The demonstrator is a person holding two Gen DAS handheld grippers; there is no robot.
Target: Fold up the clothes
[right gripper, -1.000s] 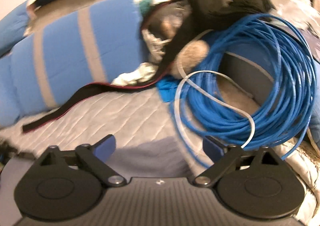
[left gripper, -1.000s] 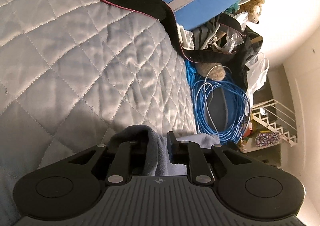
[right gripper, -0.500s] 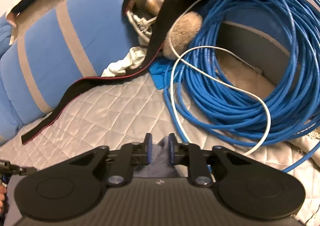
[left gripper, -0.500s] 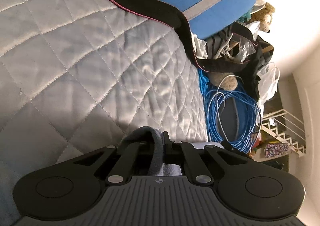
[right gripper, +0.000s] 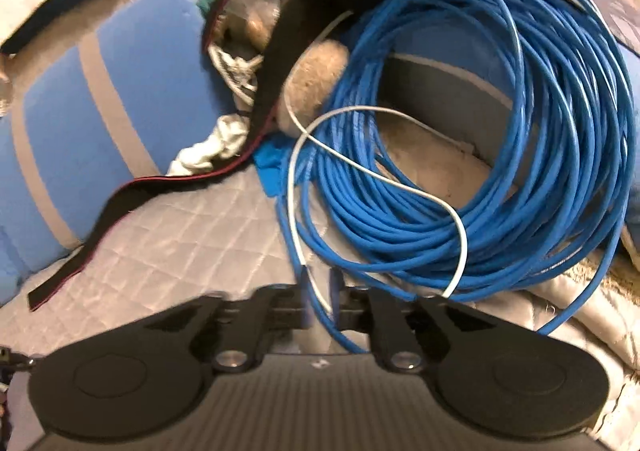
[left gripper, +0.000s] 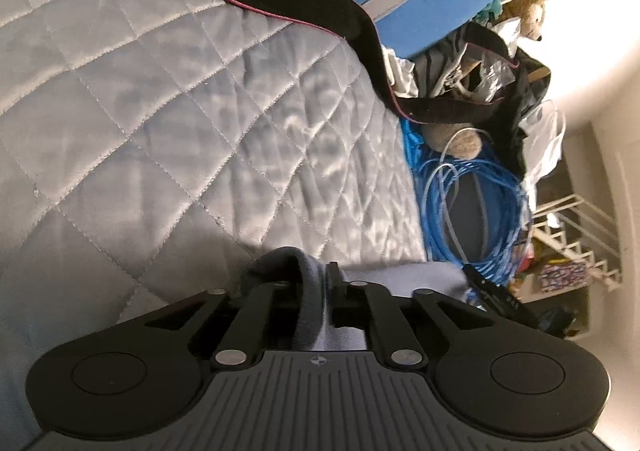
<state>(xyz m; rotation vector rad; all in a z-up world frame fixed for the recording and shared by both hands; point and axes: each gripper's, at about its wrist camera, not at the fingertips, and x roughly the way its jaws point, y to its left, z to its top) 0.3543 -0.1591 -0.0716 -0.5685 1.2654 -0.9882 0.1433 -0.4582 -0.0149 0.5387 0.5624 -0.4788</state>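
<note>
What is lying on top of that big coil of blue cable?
A thin white cable loops across the blue cable coil. A black strap overlaps its far edge; the blurred pile behind hides the rest.

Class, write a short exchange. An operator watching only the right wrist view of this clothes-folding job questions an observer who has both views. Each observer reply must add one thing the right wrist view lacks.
Operator: From the right wrist camera I see mostly blue cable. Has the left side got hold of the clothing?
Observer: Yes. The left tongs are shut on a bunched fold of the grey garment.
Operator: Is there anything past the cable that I cannot see?
Observer: A white slatted rack shows beyond the blue cable, past the bed's edge.
</note>
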